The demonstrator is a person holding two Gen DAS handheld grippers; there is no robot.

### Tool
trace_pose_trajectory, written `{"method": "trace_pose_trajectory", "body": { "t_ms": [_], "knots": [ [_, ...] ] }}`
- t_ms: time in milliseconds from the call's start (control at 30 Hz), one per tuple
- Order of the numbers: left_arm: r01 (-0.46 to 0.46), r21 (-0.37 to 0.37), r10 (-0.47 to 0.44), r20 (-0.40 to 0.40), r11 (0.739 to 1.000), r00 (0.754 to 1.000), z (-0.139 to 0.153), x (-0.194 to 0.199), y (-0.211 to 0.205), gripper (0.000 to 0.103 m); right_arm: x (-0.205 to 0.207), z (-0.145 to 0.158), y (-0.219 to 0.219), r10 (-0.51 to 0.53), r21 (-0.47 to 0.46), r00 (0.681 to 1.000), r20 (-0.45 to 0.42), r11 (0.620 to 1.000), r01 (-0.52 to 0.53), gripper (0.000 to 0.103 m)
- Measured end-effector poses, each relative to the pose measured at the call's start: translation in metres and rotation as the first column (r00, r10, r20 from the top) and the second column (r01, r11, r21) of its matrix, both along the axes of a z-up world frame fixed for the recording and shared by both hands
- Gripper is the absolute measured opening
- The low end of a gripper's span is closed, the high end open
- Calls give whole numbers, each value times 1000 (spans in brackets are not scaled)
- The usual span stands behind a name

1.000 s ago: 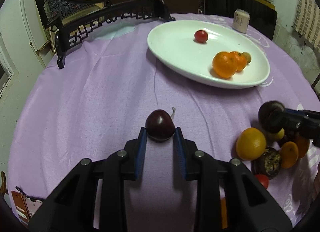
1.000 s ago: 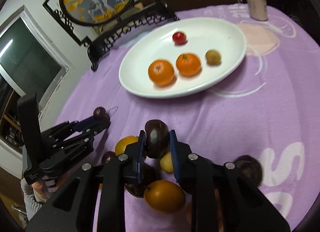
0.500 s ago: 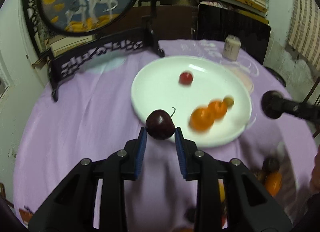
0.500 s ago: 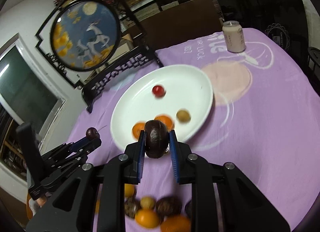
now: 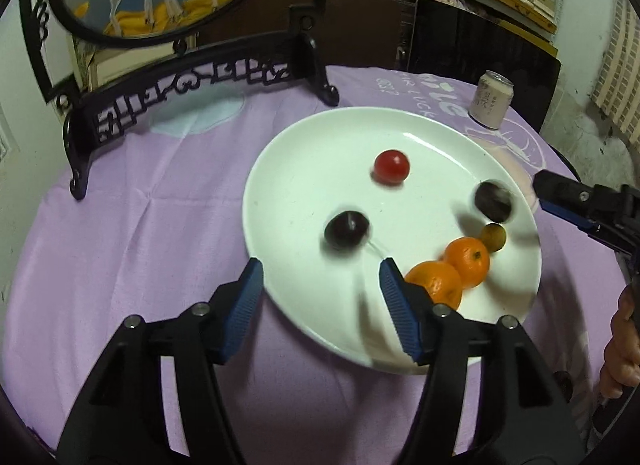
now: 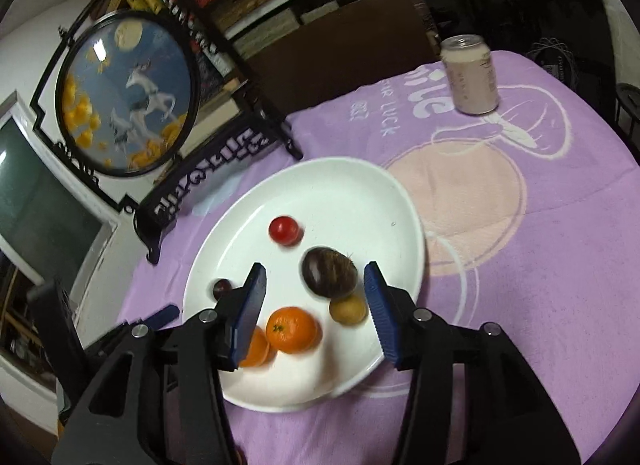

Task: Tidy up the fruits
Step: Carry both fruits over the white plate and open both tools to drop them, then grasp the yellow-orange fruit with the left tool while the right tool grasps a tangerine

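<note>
A white oval plate [image 5: 304, 169] [image 6: 340, 189] lies on the purple tablecloth. On it are a dark cherry [image 5: 346, 229] [image 6: 221, 287], a dark passion fruit [image 5: 493, 201] [image 6: 329, 272], a red tomato [image 5: 392, 167] [image 6: 284, 229], two oranges [image 5: 467, 261] [image 6: 293, 329] and a small yellow-brown fruit [image 5: 493, 237] [image 6: 348, 309]. My left gripper [image 5: 320, 297] is open and empty over the plate's near rim, just behind the cherry. My right gripper [image 6: 316, 305] is open and empty above the passion fruit; it also shows in the left wrist view [image 5: 580, 205].
A black carved stand with a round deer painting [image 5: 192, 65] [image 6: 128, 93] stands at the table's back left. A drink can [image 5: 491, 99] [image 6: 470, 75] stands at the back right. A dark chair [image 5: 480, 41] is behind the table.
Both grippers moved over the plate and opened. The cherry dropped from the left gripper and the passion fruit from the right; both now lie on the plate.
</note>
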State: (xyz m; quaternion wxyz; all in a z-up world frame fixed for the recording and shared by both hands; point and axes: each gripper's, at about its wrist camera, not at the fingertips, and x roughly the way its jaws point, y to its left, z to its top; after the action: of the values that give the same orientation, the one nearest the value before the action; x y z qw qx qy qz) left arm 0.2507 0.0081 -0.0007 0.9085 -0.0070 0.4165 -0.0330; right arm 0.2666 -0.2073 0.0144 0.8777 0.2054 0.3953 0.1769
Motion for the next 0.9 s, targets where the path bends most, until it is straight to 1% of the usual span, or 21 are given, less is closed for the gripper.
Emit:
{"method": "trace_pose_trajectory", "body": {
  "t_ms": [33, 167, 333, 500, 567, 633, 700, 767, 833, 900],
  "knots": [
    [-1, -4, 1, -5, 1000, 1000, -1, -1, 1, 62, 0, 1, -2, 10, 11, 1000, -4, 1000, -10, 52],
    [-14, 25, 14, 1, 1000, 1000, -2, -11, 4, 62, -10, 12, -8, 0, 36, 1000, 8, 999, 0, 52],
    [-34, 20, 34, 21, 999, 999, 6, -35, 14, 70, -31, 21, -6, 19, 47, 1000, 9, 999, -20, 52],
    [-42, 21, 41, 37, 999, 998, 10, -72, 23, 71, -73, 20, -2, 44, -16, 998, 38, 999, -43, 52],
    [-39, 48, 37, 42, 998, 998, 9, -91, 23, 72, -88, 16, -4, 49, -19, 998, 37, 999, -49, 52],
    [-25, 68, 21, 54, 997, 998, 9, -111, 22, 72, -104, 10, -7, 47, -27, 998, 37, 999, -46, 52],
    [9, 96, -16, 69, 995, 998, 6, -136, 19, 74, -117, 7, -10, 36, -42, 998, 42, 999, -34, 52],
    [47, 130, -58, 87, 990, 995, 3, -160, 15, 76, -131, 6, -15, 30, -43, 998, 55, 999, -28, 57],
    [102, 160, -119, 96, 982, 988, -3, -182, 9, 78, -142, 6, -20, 20, -34, 998, 66, 999, -18, 57],
    [139, 176, -157, 93, 975, 983, -7, -193, 5, 78, -147, 6, -24, 17, -24, 997, 71, 1000, -15, 57]
  ]
}}
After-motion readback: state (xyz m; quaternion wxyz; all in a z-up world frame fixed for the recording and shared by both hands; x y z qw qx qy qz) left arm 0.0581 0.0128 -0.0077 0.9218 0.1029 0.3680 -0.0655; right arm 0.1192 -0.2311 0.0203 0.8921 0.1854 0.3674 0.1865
